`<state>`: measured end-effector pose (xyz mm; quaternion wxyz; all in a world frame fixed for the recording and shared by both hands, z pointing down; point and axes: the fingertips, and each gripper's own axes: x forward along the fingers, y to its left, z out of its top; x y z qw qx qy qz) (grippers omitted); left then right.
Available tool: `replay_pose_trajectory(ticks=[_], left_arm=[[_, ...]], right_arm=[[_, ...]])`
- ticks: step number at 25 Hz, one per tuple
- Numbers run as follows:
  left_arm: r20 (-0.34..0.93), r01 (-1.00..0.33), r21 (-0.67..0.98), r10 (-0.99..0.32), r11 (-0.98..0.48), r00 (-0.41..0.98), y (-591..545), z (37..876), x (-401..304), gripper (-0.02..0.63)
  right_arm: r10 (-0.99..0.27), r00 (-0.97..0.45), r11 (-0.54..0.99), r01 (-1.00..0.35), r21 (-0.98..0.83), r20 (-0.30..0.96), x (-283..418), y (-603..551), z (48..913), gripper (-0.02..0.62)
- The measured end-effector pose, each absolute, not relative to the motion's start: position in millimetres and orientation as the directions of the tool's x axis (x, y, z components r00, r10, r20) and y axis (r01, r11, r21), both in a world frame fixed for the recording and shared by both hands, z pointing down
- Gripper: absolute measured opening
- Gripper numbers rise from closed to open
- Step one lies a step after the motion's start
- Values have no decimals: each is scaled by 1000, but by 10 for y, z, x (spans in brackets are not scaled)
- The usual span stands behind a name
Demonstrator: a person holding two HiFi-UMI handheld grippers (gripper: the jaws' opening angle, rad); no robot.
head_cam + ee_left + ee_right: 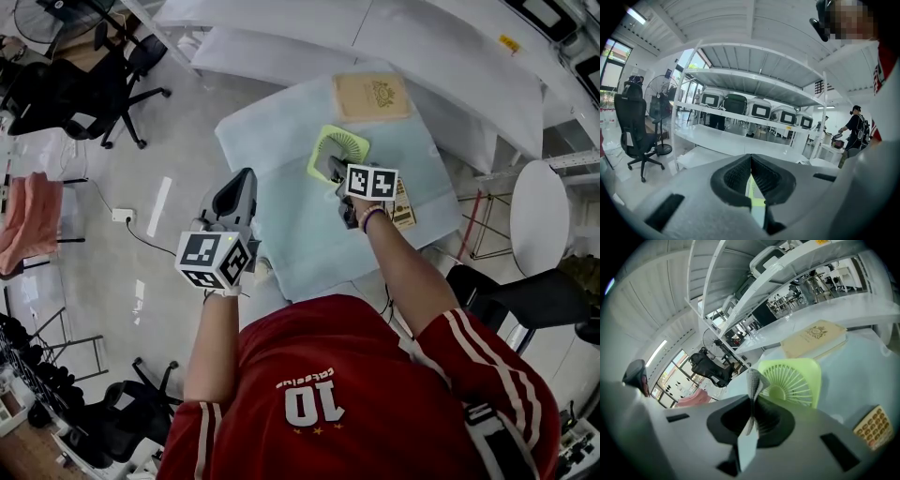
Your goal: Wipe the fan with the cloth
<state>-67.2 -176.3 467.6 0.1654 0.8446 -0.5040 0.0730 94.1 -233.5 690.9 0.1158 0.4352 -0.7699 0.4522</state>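
A lime green square fan (339, 148) lies flat on the pale blue table cover (286, 220). My right gripper (331, 169) is at the fan's near edge. In the right gripper view the right gripper (751, 405) is shut on a thin folded grey-white cloth (753, 380), which sticks up past the tips, with the fan (793, 379) just beyond. My left gripper (244, 180) hangs at the table's left edge, away from the fan. In its own view the left gripper (751, 161) is shut with nothing in it; a sliver of green shows through the slit.
A tan book (373, 96) lies at the table's far edge, seen too in the right gripper view as the book (814, 338). An orange-keyed card (403, 203) lies right of the fan. White shelving (281, 37) runs behind the table; office chairs (84, 89) stand at left.
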Motion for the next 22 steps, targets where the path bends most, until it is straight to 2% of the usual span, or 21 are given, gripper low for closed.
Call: replay_pose_trajectory(ticks=[22], left_arm=[[347,-898,210,-830,-385,437,-1627,4883,-892,5]], right_arm=[[-518,-600,209,-780,-590,610,771,-2518,7173,20]])
